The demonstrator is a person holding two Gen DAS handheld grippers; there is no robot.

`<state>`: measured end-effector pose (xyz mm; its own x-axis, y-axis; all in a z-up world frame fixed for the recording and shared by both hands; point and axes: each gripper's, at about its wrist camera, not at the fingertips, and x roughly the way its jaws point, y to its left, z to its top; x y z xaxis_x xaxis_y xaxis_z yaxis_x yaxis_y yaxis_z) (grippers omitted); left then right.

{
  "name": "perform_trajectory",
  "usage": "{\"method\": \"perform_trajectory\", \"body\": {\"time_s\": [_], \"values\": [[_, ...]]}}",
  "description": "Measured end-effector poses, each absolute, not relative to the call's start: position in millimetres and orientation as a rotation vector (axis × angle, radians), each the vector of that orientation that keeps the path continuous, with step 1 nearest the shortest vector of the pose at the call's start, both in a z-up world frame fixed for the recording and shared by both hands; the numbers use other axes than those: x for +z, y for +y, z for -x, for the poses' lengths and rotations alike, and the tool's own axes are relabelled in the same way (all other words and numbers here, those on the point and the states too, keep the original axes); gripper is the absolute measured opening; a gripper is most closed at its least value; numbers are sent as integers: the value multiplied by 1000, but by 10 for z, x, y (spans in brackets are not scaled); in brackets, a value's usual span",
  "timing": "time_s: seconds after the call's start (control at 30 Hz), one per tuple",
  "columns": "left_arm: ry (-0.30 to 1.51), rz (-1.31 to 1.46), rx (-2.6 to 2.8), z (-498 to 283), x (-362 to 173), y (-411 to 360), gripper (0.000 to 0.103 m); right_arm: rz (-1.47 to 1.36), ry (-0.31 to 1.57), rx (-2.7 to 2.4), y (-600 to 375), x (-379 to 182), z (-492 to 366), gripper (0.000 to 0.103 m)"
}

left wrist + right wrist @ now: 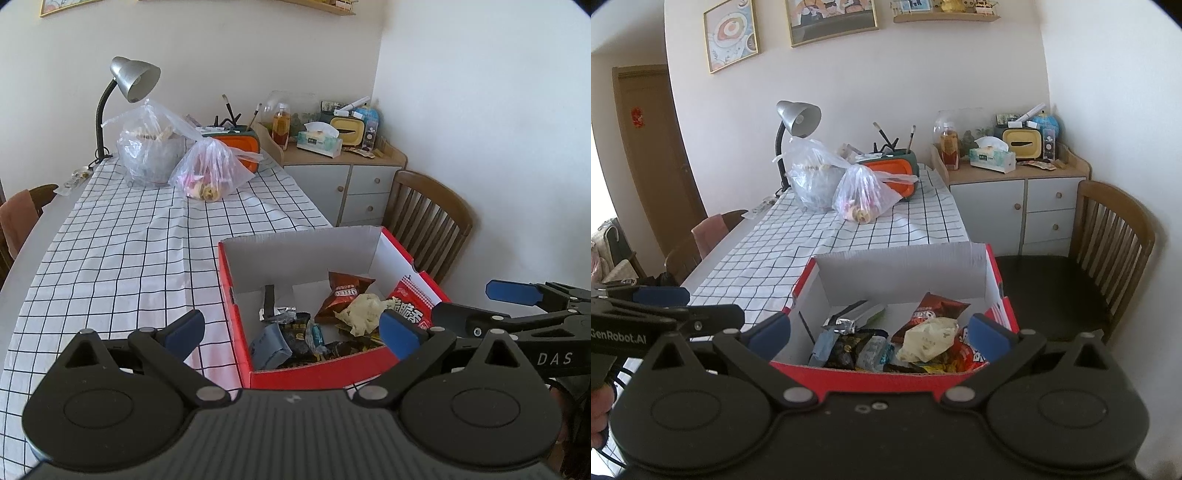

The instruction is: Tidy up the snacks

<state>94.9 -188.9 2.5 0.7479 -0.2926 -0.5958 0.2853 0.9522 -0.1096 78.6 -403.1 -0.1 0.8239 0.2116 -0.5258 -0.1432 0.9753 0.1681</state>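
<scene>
A red cardboard box (236,325) with white inner walls stands on the checked tablecloth at the table's near right corner; it also shows in the right wrist view (997,291). Inside lie several snack packets: a brown Oreo pack (341,295), a pale crumpled wrapper (364,312), a red packet (412,301), dark packets (295,338). My left gripper (291,332) is open and empty over the box's near edge. My right gripper (881,334) is open and empty, just before the box's front wall. Each gripper shows in the other's view, the right one (480,306) and the left one (701,306).
Two clear plastic bags (210,171) (151,147) with food sit at the table's far end by a grey desk lamp (131,79) and an orange organiser (240,146). A wooden chair (428,221) stands right of the box. A cluttered sideboard (347,177) stands behind.
</scene>
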Motion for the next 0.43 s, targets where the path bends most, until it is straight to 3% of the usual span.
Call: {"method": "perform_trajectory", "body": {"time_s": [0.43], "values": [[684, 40, -309, -939, -33, -1874, 102, -128, 593, 190, -4007, -38, -755, 103]]}}
